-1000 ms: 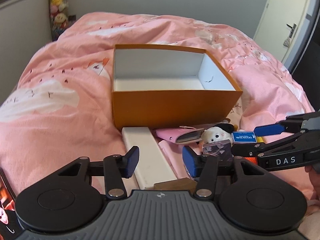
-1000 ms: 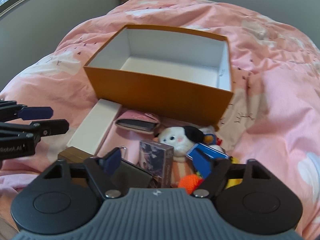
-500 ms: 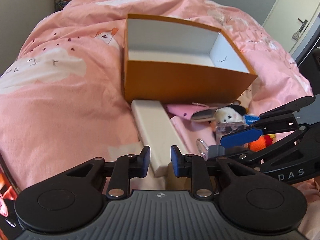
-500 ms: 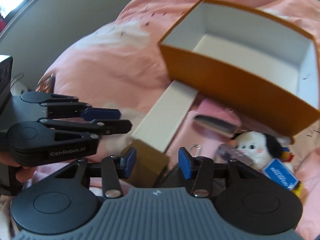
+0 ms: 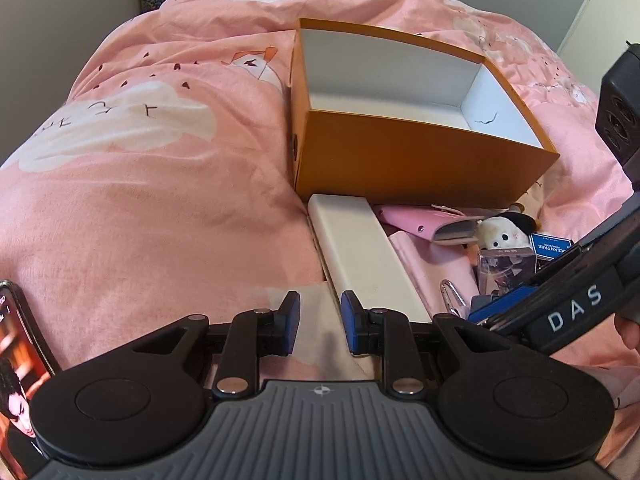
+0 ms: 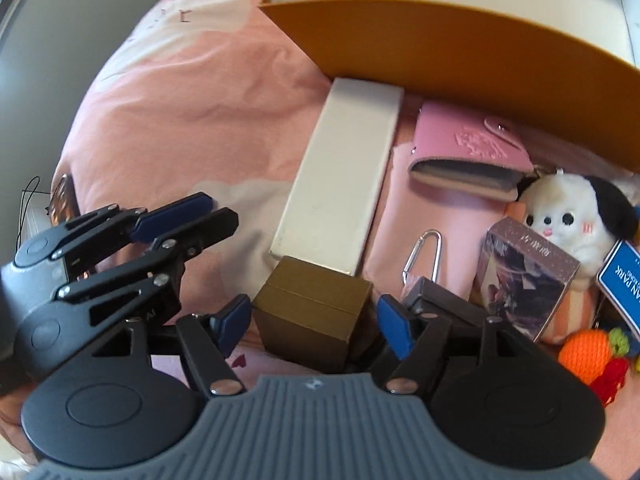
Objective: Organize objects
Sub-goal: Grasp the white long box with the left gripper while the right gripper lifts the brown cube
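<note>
At nine o'clock in the left wrist view a phone [image 5: 18, 344] with a lit screen is cut off by the frame edge. The left gripper [image 5: 319, 318] has its jaws nearly together over the pink bedcover [image 5: 160, 200], with nothing between them. The long white rectangular box [image 5: 360, 256] lies at twelve o'clock from it, one end against the open orange cardboard box [image 5: 400, 160], whose white inside shows nothing.

In the right wrist view the right gripper [image 6: 316, 320], jaws just widened, straddles a small olive-gold cube box [image 6: 316, 312] without pressing it. Its base hides a dark object at one o'clock. At three o'clock a blue card [image 6: 624, 276] reads "…AN PARK", cut off; a plush dog [image 6: 568, 216] is partly hidden behind a printed card box [image 6: 528, 280] with unreadable print.
</note>
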`<control>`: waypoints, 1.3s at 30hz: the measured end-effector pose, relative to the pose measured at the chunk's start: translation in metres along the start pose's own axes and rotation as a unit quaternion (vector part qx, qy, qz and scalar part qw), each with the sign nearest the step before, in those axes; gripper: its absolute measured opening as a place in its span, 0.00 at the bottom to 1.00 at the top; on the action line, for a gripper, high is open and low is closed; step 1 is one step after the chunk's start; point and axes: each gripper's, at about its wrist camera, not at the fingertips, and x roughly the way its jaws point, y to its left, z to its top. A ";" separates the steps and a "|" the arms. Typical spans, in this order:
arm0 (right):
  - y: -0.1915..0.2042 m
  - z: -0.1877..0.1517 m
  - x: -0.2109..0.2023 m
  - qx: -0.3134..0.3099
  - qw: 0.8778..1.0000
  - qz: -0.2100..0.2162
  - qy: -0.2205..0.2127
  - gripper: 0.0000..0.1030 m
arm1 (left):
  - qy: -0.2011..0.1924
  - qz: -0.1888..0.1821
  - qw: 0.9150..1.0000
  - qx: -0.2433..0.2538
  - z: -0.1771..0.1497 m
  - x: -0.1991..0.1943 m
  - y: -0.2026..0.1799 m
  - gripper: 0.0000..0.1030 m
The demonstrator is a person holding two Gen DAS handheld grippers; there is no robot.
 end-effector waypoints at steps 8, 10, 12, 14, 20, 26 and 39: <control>-0.001 0.012 0.006 0.033 0.999 0.012 0.026 0.70 | 0.003 0.000 1.000 -0.005 0.001 0.004 0.005 0.27; -0.001 0.014 0.009 0.035 0.999 0.006 0.028 0.70 | 0.004 0.003 1.000 -0.004 0.000 0.005 0.006 0.27; -0.001 0.016 0.011 0.034 0.999 0.003 0.031 0.70 | 0.005 0.002 1.000 -0.005 0.000 0.006 0.007 0.27; -0.001 0.017 0.014 0.033 0.999 0.000 0.034 0.69 | 0.006 0.001 1.000 -0.008 0.000 0.006 0.008 0.27; 0.003 0.015 0.020 0.011 0.999 -0.020 0.042 0.66 | 0.004 -0.001 1.000 -0.012 0.001 0.006 0.010 0.28; 0.003 0.011 0.001 -0.014 0.999 -0.023 0.021 0.65 | 0.000 -0.013 1.000 -0.020 0.004 0.007 0.010 0.34; -0.016 0.027 -0.077 -0.026 0.990 -0.048 -0.128 0.65 | 0.023 -0.071 0.990 -0.119 0.032 0.047 0.020 0.53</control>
